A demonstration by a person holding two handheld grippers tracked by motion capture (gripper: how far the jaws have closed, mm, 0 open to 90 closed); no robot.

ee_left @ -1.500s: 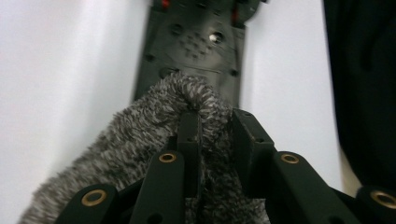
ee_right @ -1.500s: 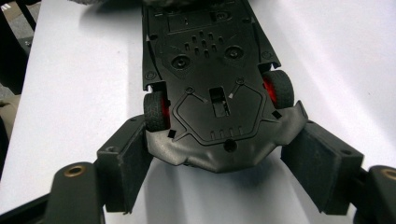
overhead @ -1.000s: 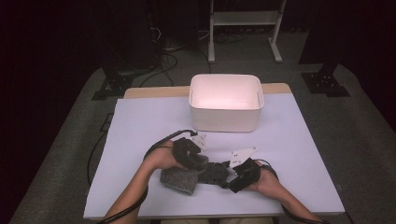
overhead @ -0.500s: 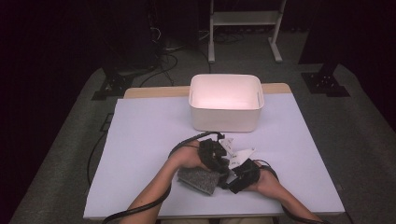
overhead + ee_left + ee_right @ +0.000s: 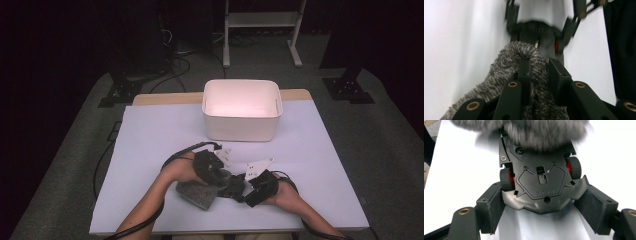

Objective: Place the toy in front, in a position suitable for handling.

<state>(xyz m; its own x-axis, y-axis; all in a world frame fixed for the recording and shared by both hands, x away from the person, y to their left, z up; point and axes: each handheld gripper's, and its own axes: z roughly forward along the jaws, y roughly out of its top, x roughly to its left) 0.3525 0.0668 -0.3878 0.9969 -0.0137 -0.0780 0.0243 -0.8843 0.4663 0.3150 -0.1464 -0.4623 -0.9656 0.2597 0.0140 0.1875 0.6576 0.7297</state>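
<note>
The toy car (image 5: 541, 185), turned underside up, is light, hard and slippery plastic; the right gripper (image 5: 541, 212) clamps its body sides, while the left gripper (image 5: 539, 75) pinches the soft grey cloth (image 5: 506, 75) wiping it.

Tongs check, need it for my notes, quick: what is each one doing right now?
Left tongs: shut on the grey fuzzy cloth.
Right tongs: shut on the black toy car, held underside up by its sides.
</note>
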